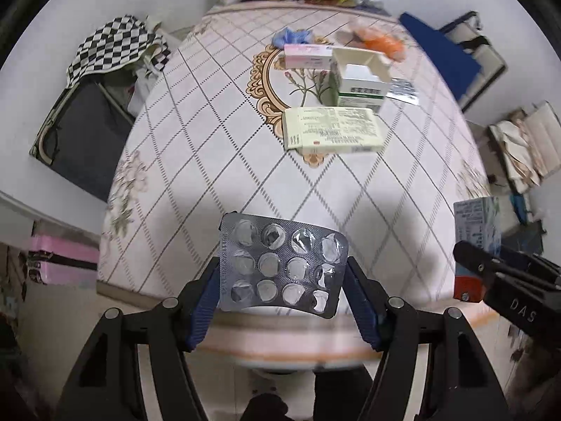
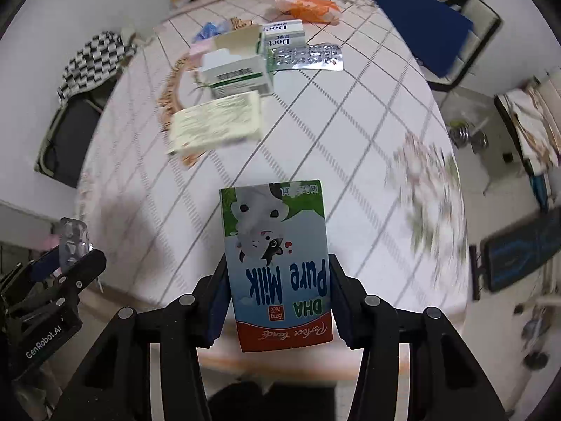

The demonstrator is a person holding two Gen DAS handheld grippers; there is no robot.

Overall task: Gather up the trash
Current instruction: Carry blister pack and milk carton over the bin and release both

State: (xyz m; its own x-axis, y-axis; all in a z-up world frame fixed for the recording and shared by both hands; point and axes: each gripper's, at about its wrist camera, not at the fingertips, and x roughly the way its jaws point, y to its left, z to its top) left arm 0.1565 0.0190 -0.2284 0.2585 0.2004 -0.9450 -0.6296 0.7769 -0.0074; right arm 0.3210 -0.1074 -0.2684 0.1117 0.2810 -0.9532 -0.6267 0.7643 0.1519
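Observation:
My left gripper is shut on an empty silver blister pack and holds it above the table's near edge. My right gripper is shut on a Pure Milk carton, held upside down over the near edge. The carton also shows at the right of the left wrist view, and the blister pack at the left of the right wrist view. More trash lies farther back: a cream flat box, an open white-green box, a pink box, another blister strip, an orange wrapper.
The round table has a diamond-patterned cloth. A checkered bag and dark case sit to the left. A blue-seated chair stands at the back right. Clutter lies on the floor at the right.

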